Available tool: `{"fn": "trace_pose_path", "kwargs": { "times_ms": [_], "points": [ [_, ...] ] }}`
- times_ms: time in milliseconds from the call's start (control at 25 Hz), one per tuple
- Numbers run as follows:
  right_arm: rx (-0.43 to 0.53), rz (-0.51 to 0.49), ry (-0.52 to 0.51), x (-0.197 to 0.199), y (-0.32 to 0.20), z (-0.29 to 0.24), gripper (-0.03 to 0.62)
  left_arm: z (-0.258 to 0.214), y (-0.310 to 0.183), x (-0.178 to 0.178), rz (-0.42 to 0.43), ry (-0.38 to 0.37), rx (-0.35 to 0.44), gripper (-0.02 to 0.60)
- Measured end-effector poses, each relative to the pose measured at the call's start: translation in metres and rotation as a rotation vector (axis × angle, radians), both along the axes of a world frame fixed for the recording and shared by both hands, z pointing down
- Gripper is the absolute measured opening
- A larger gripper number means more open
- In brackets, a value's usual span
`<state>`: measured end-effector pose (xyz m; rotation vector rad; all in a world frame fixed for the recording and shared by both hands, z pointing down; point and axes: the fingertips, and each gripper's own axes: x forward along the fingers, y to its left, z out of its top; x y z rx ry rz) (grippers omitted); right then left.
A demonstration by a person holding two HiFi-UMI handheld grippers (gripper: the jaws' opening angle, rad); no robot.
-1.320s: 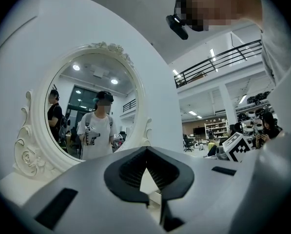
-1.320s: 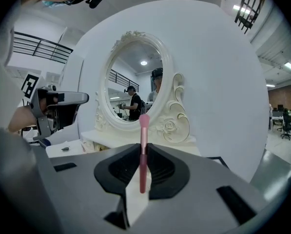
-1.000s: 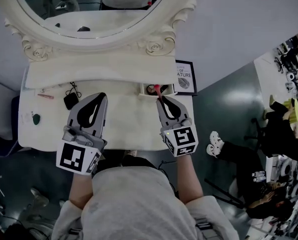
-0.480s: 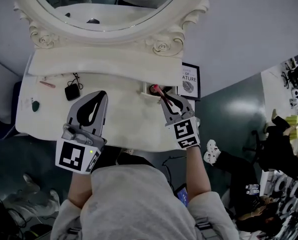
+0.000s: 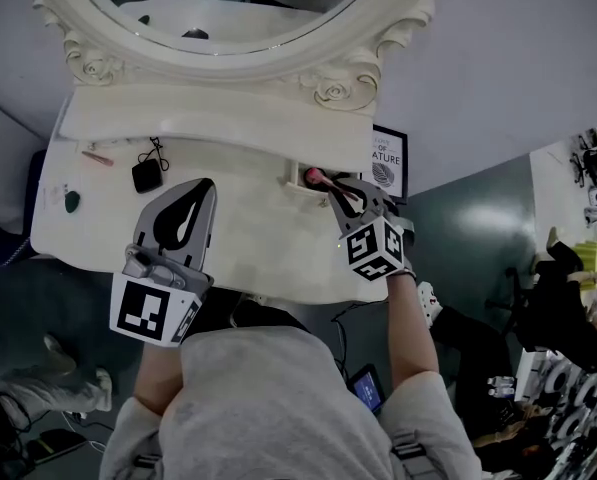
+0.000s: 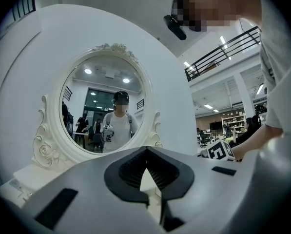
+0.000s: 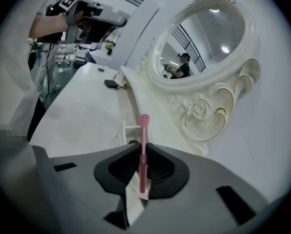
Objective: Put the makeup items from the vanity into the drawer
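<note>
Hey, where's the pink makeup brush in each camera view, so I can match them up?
Head view: pink brush right of centre, held by the right gripper.
Left gripper view: not in it.
Right gripper view: lower centre, clamped between the jaws.
Shared landmark: the oval mirror.

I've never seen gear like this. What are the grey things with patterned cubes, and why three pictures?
No robot: a person holds a gripper in each hand. One camera sits on the person's head, looking down; one rides on each gripper. On the white vanity lie a small black item, a thin pink stick and a green piece. The right gripper is clamped on a pink makeup brush at the open drawer. The left gripper is shut, holding nothing.
</note>
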<state>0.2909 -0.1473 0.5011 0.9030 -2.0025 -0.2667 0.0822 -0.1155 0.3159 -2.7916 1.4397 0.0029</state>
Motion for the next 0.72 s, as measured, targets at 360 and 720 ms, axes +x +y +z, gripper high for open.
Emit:
{"fn": "trace_pose_path", "kwargs": {
  "times_ms": [360,720],
  "points": [
    [-0.049,-0.087,0.165,0.003,-0.014,0.024,0.052,0.002,-0.003,-0.006,-0.019,-0.009,-0.006,0.014],
    [-0.136,-0.148,0.249,0.004,-0.022,0.040,0.054,0.007,-0.008,-0.011,-0.039,-0.011,-0.019,0.014]
  ]
}}
